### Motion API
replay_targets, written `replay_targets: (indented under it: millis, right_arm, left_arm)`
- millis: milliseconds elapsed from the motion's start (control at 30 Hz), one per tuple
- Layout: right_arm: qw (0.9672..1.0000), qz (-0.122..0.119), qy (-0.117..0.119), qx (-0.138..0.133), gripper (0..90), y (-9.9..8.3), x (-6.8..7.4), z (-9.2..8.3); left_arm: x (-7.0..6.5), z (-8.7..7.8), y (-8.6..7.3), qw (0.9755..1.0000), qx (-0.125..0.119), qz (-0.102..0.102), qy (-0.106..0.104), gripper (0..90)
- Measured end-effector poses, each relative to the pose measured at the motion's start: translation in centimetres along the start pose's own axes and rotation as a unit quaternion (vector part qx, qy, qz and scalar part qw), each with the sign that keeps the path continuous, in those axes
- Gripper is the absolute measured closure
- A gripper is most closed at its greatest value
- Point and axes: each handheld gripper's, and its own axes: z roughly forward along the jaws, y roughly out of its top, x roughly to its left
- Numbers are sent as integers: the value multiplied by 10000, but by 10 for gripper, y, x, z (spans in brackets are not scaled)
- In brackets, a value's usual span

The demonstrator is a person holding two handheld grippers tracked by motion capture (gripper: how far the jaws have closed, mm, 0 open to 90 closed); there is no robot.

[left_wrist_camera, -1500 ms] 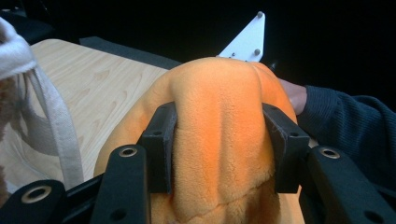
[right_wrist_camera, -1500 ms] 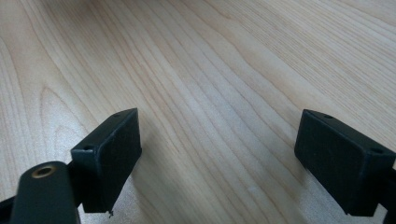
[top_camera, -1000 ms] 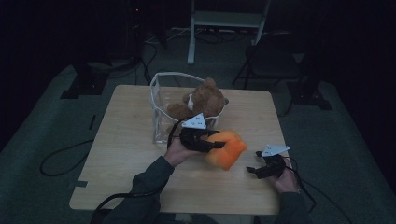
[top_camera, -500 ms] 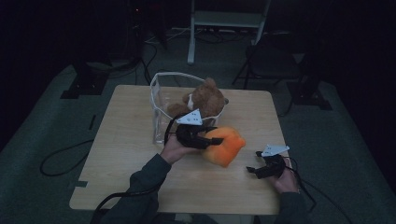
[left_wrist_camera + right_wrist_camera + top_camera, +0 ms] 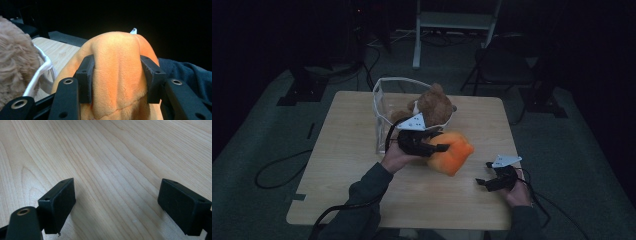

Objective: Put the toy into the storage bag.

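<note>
An orange plush toy hangs just above the table's middle, pinched by my left gripper. In the left gripper view both jaws press into a fold of the orange plush. A brown teddy bear sits in a white wire basket just behind it; its fur and the basket's rim appear at the left of that view. My right gripper rests low near the table's right front, open, with bare wood between its jaws.
The wooden table stands on a dark floor with cables at the left. A folding chair and a white stand sit behind the table. The person's sleeve lies past the plush.
My left gripper has lifted the orange plush and carried it up and toward the basket. The right gripper has stayed in place.
</note>
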Motion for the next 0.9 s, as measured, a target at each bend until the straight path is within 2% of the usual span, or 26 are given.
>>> replay_targets:
  millis: [900]
  right_arm:
    - [10000, 15, -23, -2, 139, 0, 0, 0]
  left_arm:
    - [3, -15, 18, 9996, -228, 89, 117, 524]
